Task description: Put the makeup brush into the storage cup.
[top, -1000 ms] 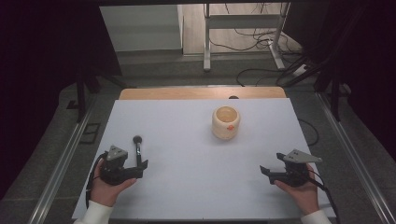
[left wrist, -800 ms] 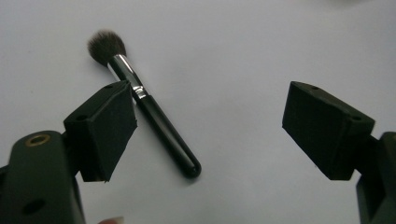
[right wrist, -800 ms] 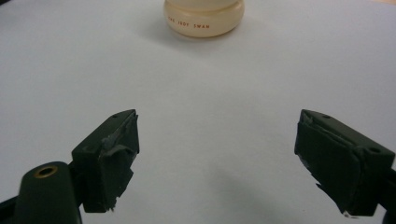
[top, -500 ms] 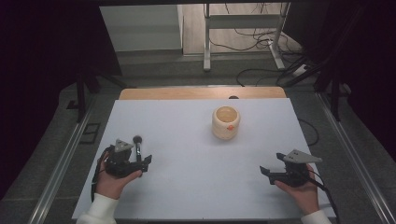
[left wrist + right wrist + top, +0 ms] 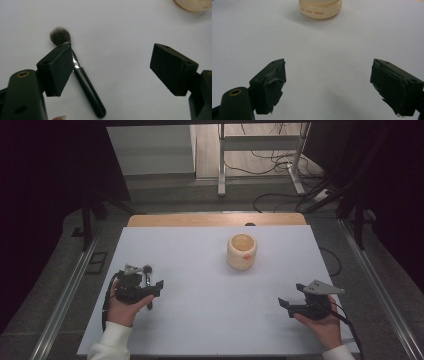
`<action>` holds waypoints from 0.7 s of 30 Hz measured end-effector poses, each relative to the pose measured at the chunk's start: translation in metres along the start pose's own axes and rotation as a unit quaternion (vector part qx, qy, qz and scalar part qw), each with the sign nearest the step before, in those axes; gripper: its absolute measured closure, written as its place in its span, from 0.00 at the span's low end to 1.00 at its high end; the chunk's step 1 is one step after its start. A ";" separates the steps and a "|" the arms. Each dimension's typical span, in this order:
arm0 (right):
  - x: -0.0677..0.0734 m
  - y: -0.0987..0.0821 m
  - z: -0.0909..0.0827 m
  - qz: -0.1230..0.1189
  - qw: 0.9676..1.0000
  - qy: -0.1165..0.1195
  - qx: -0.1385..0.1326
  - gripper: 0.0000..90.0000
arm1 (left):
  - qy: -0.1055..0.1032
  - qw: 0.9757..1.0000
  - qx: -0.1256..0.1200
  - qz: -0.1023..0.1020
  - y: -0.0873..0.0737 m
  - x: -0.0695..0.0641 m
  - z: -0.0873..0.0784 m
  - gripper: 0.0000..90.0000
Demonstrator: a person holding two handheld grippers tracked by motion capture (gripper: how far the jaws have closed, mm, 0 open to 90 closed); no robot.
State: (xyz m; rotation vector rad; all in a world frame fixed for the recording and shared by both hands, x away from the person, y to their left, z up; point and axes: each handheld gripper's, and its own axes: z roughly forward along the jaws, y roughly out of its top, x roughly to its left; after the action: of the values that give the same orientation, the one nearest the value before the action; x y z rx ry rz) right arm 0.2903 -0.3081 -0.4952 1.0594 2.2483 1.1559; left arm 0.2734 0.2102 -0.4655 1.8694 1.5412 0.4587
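Brush (image 5: pixel 86 87) lies beside the wide left tool (image 5: pixel 110 67); cup (image 5: pixel 242 251) stands well apart, right tool (image 5: pixel 332 85) wide.

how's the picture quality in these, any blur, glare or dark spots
High view: table evenly lit, surroundings nearly black. Left gripper view: brush fairly sharp, cup cut off at the top edge. Right gripper view: near claw parts slightly soft, a faint shadow beneath the cup; no strong glare.

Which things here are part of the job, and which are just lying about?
In the job:
makeup brush
left gripper, jaws open by the brush

Lying about, for now:
cream jar
right gripper, open over bare table
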 end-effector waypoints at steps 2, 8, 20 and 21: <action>0.000 0.000 0.000 0.001 1.000 -0.001 0.001 0.15 | 0.004 1.000 0.001 0.001 0.001 0.000 0.001 0.22; 0.000 0.000 -0.001 0.004 1.000 -0.002 0.000 0.15 | 0.017 1.000 0.011 0.000 0.010 0.000 0.010 0.21; 0.000 0.000 0.000 0.005 1.000 -0.003 0.001 0.15 | 0.007 0.999 0.043 -0.031 0.021 0.005 0.024 0.22; 0.000 0.000 0.000 0.006 1.000 -0.003 0.001 0.15 | 0.009 0.998 0.048 -0.032 0.021 0.006 0.026 0.22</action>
State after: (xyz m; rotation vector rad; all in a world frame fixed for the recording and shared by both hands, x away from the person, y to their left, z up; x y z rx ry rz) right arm 0.2902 -0.3075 -0.4953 1.0777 2.2414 1.1557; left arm 0.3067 0.2071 -0.4704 1.8852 1.6565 0.3803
